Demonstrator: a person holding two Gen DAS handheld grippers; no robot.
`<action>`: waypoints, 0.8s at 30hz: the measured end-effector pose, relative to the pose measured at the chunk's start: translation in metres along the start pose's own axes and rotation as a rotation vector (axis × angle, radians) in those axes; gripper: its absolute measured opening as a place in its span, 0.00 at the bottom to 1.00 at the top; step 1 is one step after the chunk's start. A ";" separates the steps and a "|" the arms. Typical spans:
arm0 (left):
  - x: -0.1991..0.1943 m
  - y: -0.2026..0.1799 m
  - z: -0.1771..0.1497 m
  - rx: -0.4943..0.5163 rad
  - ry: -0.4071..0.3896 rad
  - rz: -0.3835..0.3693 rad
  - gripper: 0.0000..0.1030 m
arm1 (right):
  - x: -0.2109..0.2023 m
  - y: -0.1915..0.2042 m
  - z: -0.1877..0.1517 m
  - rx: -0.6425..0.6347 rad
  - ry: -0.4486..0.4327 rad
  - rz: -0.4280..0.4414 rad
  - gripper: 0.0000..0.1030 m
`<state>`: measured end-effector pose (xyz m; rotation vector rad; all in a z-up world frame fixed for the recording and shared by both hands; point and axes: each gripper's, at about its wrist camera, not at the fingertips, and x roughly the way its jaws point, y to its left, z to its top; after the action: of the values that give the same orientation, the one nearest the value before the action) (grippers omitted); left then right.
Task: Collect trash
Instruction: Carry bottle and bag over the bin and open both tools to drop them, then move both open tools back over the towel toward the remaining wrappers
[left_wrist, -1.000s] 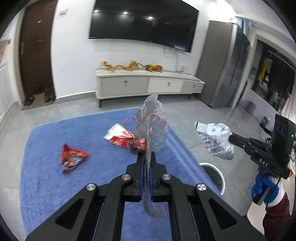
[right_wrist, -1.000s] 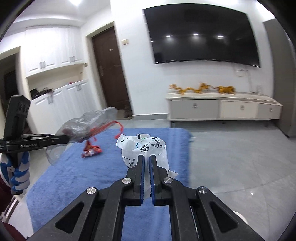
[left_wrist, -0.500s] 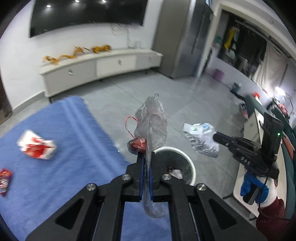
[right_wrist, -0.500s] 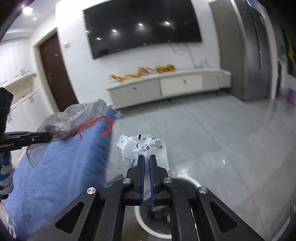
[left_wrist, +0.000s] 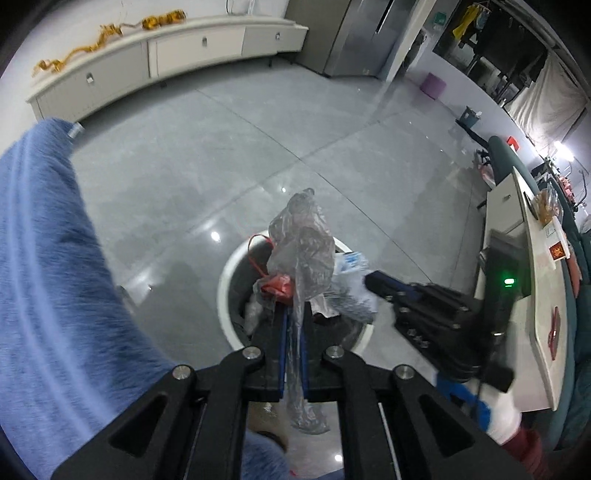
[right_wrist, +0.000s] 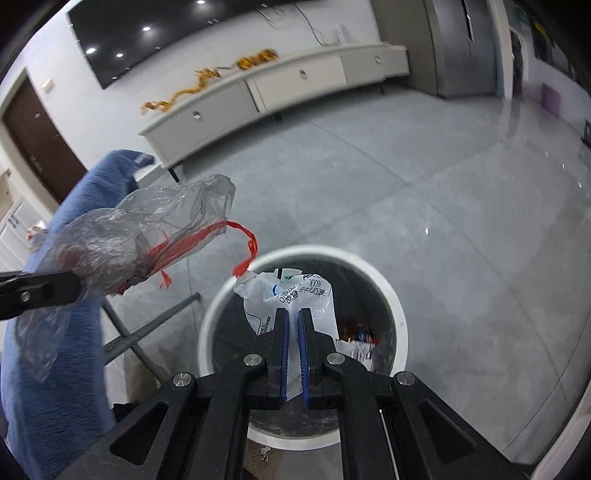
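My left gripper (left_wrist: 293, 314) is shut on a clear plastic bag with red ties (left_wrist: 301, 254) and holds it above the white round trash bin (left_wrist: 223, 295). My right gripper (right_wrist: 291, 314) is shut on a white printed wrapper (right_wrist: 291, 291) directly over the bin's (right_wrist: 400, 317) opening. The bin has some trash inside. In the right wrist view the left gripper (right_wrist: 74, 288) holds the clear bag (right_wrist: 147, 232) at the left, beside the bin. In the left wrist view the right gripper (left_wrist: 369, 282) reaches in from the right over the bin.
A blue rug (left_wrist: 48, 277) lies left of the bin on the grey tiled floor. A long white cabinet (right_wrist: 277, 88) stands along the far wall. A white table edge (left_wrist: 539, 295) is at the right. A thin metal frame (right_wrist: 147, 325) lies left of the bin.
Both grippers swung from over the blue rug to the white bin and tilted down. Both pieces of trash now hang over or beside the bin opening, still gripped.
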<state>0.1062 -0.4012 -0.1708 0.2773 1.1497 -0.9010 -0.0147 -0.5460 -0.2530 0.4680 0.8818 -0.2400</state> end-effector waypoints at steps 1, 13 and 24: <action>0.004 0.000 0.002 -0.006 0.008 -0.009 0.06 | 0.005 -0.004 -0.001 0.019 0.016 0.006 0.07; 0.015 0.002 0.007 -0.065 0.026 -0.060 0.46 | 0.007 -0.023 -0.017 0.080 0.035 -0.012 0.32; -0.089 0.026 -0.027 -0.059 -0.259 0.216 0.46 | -0.062 0.044 0.003 -0.041 -0.097 0.020 0.41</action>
<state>0.0974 -0.3263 -0.1107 0.2241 0.8859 -0.6888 -0.0339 -0.5083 -0.1894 0.4237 0.7856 -0.2240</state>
